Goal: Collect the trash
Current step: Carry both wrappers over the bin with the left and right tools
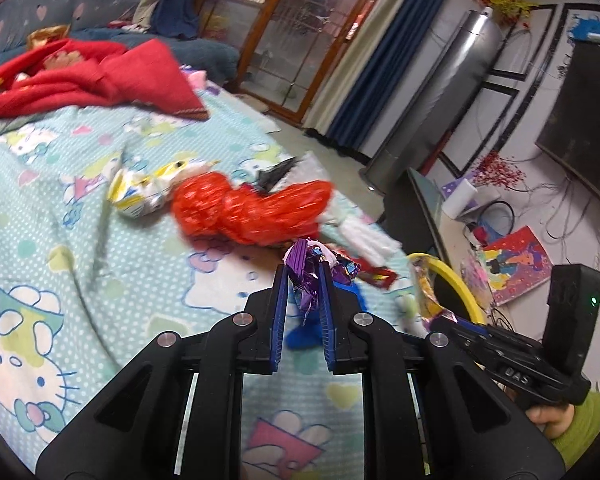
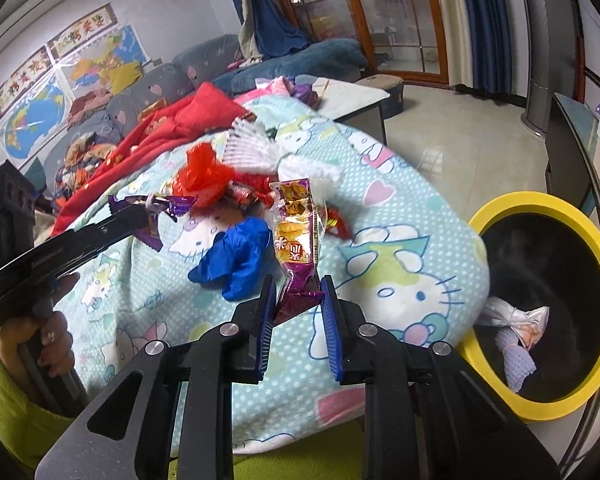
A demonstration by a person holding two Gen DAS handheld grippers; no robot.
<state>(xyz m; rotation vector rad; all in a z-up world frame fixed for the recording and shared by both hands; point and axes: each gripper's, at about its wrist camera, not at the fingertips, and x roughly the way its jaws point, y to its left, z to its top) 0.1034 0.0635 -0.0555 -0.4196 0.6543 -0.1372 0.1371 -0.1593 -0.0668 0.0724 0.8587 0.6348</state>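
Wrappers, two in hand. My left claw (image 1: 304, 276) was clenched on a crumpled purple foil wrapper (image 1: 306, 266), pinched near its middle, loose ends poking above and below the pads. My right claw (image 2: 299, 294) was clenched on the purple tail of a clear-and-gold snack packet (image 2: 296, 232), which stood upright above the pads. Both judged very light, thin and crackly; foil and film slippery, so a pinch on a bunched or sealed end likely holds better than on a flat face. No fragility expected.

Remaining on the bed (image 2: 380, 216), over a cartoon-cat quilt: red plastic mesh bag (image 1: 244, 210), soft and snaggy, best taken at a gathered knot; blue crumpled plastic (image 2: 236, 260), limp, grab anywhere; yellow-white carton (image 1: 140, 192), crushed, stiffer at folds; small red wrappers (image 1: 378, 276), flat, hard to lift.

Yellow-rimmed bin (image 2: 580, 404) just beside the bed's edge, to my right, with white crumpled trash (image 2: 514, 322) inside.
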